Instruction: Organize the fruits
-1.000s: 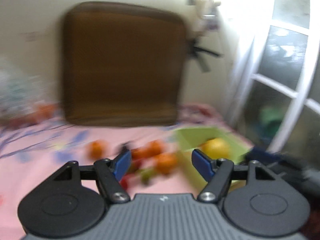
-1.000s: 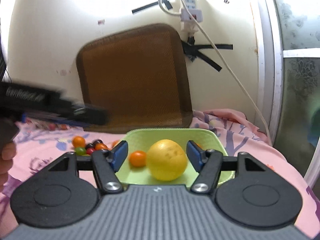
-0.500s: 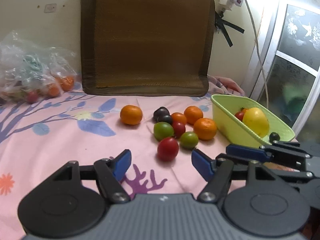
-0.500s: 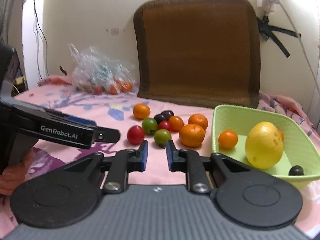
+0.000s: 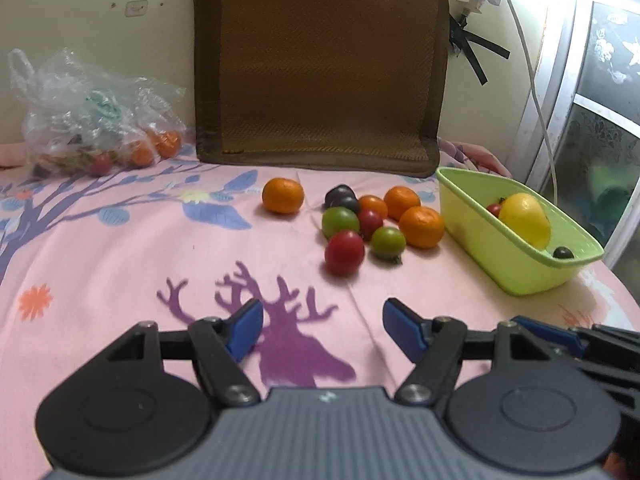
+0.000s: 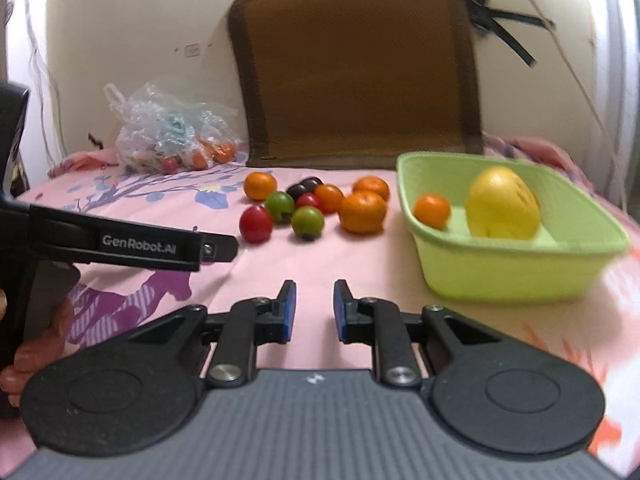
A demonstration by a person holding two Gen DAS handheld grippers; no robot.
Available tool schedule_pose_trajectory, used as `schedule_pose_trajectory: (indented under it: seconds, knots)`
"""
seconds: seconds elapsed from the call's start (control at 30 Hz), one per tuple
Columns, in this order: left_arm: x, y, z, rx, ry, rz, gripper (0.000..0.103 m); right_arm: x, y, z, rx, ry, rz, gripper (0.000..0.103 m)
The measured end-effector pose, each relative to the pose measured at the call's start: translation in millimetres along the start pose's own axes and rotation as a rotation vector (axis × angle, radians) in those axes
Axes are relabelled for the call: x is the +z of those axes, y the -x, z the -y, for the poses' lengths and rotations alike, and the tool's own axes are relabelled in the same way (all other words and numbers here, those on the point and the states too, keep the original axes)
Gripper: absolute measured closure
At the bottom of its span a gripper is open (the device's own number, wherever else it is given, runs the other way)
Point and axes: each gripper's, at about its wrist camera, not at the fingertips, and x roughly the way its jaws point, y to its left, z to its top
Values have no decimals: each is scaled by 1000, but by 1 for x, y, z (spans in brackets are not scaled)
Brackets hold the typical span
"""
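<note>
Both views pulled back from the fruit since 1.0 s ago; right jaws narrowed.

Left hand-held gripper [image 5: 323,326]: 1.0 s ago blurred, aimed at the brown mat [image 5: 320,60]; steady at 0.5 s; now set further back, deer print on the bedsheet [image 5: 120,256] between its wide-apart fingers, red tomato [image 5: 344,252] well ahead. Right hand-held gripper [image 6: 315,310]: 1.0 s ago wide apart around the yellow fruit [image 6: 502,209] in the green basket [image 6: 500,272]; by 0.5 s narrowed to a small gap and swung left; now the gap is slightly wider, holding nothing, with the basket further right and slightly blurred.
</note>
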Motion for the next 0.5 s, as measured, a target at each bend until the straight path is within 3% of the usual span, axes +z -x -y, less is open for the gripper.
schedule_pose_trajectory:
  seconds: [0.23, 0.5]
  knots:
    - [-17, 14, 22, 32, -28, 5, 31, -13, 24, 13, -49, -90, 34, 79]
    - [-27, 21, 40, 59, -72, 18, 29, -25, 43, 28, -80, -170, 60, 71]
